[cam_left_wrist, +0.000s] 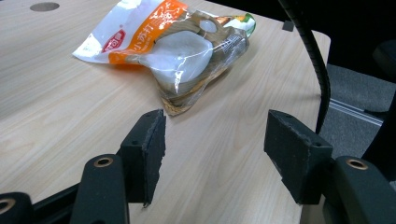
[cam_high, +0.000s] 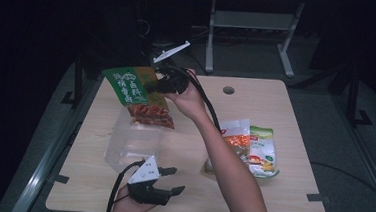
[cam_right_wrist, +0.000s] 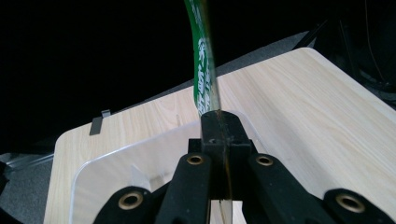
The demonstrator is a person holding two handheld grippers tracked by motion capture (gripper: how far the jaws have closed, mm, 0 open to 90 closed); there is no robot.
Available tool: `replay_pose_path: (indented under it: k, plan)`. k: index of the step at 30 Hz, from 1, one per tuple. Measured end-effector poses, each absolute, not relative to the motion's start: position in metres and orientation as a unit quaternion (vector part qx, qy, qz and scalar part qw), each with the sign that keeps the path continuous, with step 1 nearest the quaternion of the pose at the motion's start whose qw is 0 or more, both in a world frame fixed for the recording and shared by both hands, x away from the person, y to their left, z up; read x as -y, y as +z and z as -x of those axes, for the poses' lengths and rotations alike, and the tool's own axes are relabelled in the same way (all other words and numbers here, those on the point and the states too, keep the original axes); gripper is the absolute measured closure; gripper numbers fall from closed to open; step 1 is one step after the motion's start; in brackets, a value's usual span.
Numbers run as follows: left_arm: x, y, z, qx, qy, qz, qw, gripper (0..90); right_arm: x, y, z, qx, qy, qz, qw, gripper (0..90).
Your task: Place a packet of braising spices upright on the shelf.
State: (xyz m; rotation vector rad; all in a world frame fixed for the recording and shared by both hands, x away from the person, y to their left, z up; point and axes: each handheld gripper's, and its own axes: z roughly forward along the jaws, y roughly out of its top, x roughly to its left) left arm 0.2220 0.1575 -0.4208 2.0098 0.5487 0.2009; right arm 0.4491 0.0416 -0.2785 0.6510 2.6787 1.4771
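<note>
- We've got the right gripper (cam_high: 156, 85) clenched on the green packet (cam_high: 135, 95), carrying it above the clear bin (cam_high: 132, 141) near the table's (cam_high: 293, 143) left edge.
- Packet hangs tilted, long axis steep, green header up toward the far-left corner, red end over the bin.
- Next, we judge: lower, then release (left gripper (cam_high: 171, 180) idles, jaws apart, near edge).

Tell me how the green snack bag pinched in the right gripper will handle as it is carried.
The green snack bag is probably floppy: the right gripper, shut on one edge, lets it hang slanted above the clear plastic box. It looks light, since a thin edge pinch carries it. Its glossy film may slip, so a firm grip seems wise.
</note>
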Motion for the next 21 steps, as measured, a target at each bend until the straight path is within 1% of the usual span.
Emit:
replay_pose_path:
  k: [13,21]
  plan:
    - [-0.156,-0.421,-0.222,-0.222,0.084,-0.833,0.499,38.4,-0.057,-0.305,-0.466,-0.841,0.487,-0.234,-0.013,90.0]
    - [-0.156,-0.421,-0.222,-0.22,0.086,-0.833,0.5,38.3,-0.059,-0.315,-0.468,-0.83,0.499,-0.249,-0.012,90.0]
